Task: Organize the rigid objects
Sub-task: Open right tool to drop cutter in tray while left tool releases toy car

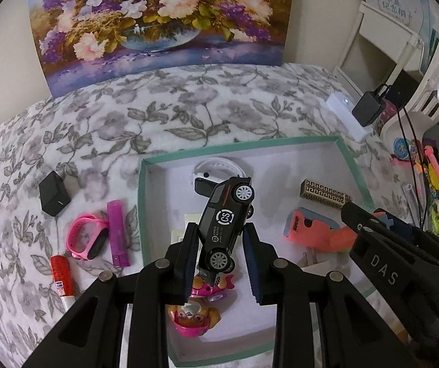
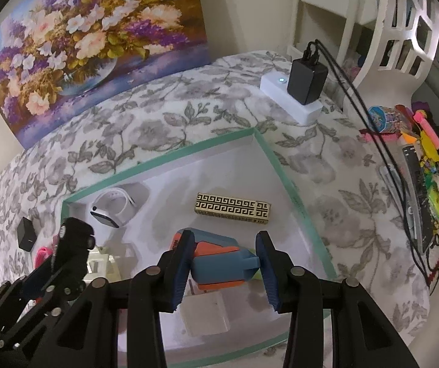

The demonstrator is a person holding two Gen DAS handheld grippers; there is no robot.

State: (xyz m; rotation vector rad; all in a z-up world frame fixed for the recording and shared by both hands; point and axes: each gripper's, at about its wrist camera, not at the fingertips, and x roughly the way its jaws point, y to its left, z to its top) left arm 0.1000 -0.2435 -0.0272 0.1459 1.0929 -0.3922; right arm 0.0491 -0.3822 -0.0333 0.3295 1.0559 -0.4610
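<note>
Your left claw (image 1: 221, 242) stood wide open around one black toy car (image 1: 226, 220), which hung nose-down over the teal-rimmed box (image 1: 141, 214); I could not tell whether either finger touched it. Your right claw (image 2: 227, 265) was open too, gripping nothing, over one orange-and-blue holder (image 2: 219, 256). The box held one white wristband (image 2: 113, 205), one patterned case (image 2: 233, 208) and one pink pup figure (image 1: 193, 316). On the floral counter (image 1: 97, 128) lay one pink wristband (image 1: 84, 240).
</note>
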